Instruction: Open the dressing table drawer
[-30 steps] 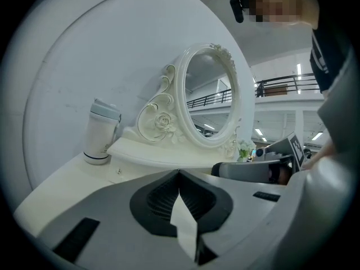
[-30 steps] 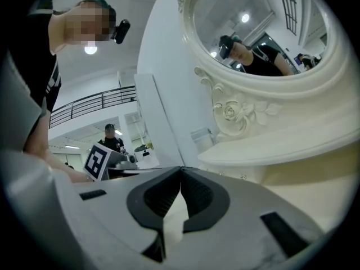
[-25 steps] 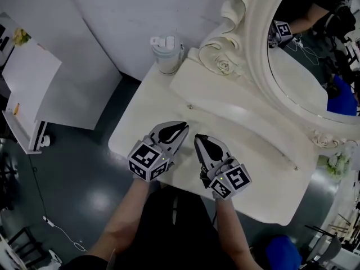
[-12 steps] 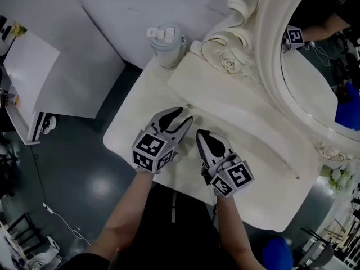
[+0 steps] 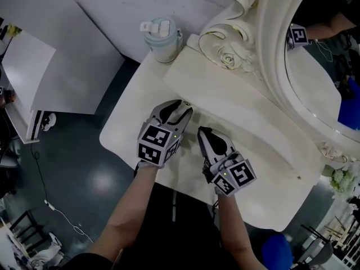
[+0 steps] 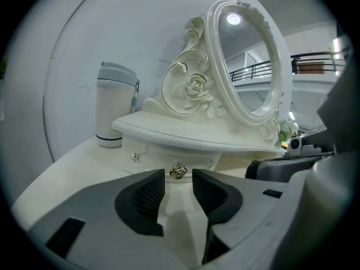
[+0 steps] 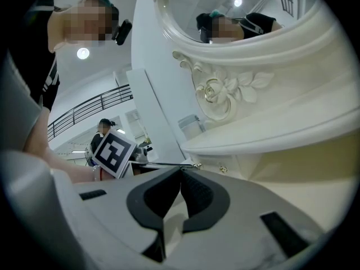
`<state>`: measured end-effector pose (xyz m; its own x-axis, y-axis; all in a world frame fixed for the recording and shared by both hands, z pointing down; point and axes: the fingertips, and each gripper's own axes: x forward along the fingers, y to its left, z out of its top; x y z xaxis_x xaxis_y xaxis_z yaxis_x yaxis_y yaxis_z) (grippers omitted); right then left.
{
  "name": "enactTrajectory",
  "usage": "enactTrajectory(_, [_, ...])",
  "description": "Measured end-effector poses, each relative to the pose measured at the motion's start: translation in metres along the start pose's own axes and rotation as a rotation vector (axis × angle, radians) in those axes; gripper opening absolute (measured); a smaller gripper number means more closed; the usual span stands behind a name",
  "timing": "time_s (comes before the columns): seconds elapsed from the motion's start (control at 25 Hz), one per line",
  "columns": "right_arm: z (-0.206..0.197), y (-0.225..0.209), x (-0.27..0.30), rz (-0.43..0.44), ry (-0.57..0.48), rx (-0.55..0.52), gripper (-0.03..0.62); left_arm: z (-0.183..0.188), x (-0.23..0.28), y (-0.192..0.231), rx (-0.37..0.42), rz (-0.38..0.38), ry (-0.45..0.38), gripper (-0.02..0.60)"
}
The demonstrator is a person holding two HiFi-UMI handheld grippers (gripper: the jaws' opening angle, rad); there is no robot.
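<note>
Jaws of the left gripper (image 6: 179, 180) are opening with nothing between them, tilted down at the drawer knob (image 6: 178, 171) just ahead of their tips. The right gripper (image 7: 180, 175) is beside it over the surface (image 5: 126, 122), its jaws together and empty, pointing nearly level.

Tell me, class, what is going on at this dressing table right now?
A person holds a gripper in each hand over the white dressing table. The left gripper points at the small gold knob on the drawer front. Its jaws are opening, with the knob just ahead of them and not yet gripped. The right gripper waits alongside with its jaws together, holding nothing. The drawer looks shut.
</note>
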<state>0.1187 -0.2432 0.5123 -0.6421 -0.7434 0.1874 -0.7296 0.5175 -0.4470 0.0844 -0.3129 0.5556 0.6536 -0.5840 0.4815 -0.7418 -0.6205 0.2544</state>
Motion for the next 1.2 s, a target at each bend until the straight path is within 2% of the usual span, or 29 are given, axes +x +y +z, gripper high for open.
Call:
enactTrajectory(0.4, [-0.002, -0.008, -0.009, -0.025, -0.005, 0.009, 0.006, 0.001, 0.016, 0.003, 0.026, 0.037, 0.049, 0.140])
enactTrajectory(0.6, [-0.004, -0.009, -0.013, -0.033, -0.007, 0.010, 0.006, 0.001, 0.016, 0.001, 0.017, 0.032, 0.053, 0.117])
enactTrajectory(1.2, [-0.006, 0.005, -0.017, -0.031, -0.019, 0.019, 0.006, -0.011, 0.002, -0.001, 0.005, 0.022, 0.095, 0.114])
